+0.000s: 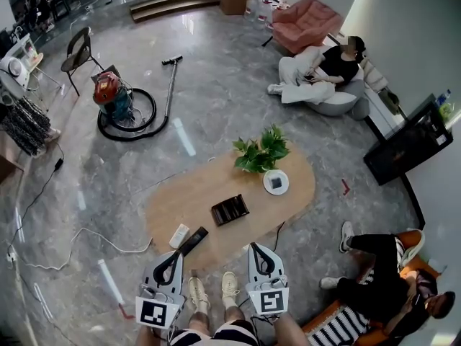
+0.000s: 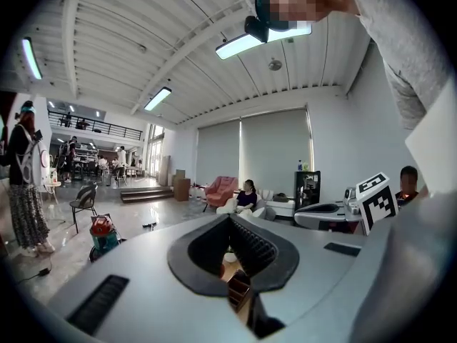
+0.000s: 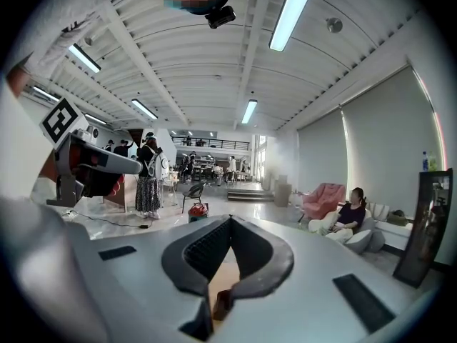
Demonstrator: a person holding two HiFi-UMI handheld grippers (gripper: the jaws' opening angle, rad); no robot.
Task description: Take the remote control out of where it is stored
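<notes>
Clenched shut and empty, left gripper [image 1: 173,256] and right gripper [image 1: 259,253] hang just short of the near rim of an oval wooden table [image 1: 187,193], where a black remote control [image 1: 193,241] lies at that edge beside a white remote [image 1: 179,235], apart from the dark storage box [image 1: 230,210]; open grey floor rings the table, a vacuum cleaner [image 1: 115,99] beyond

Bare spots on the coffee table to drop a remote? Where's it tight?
Free: left end of the coffee table, from organizer box to rim, and the near right edge below the white dish. Crowded: near-left edge, where white remote and black remote lie side by side, and around the potted plant.
</notes>
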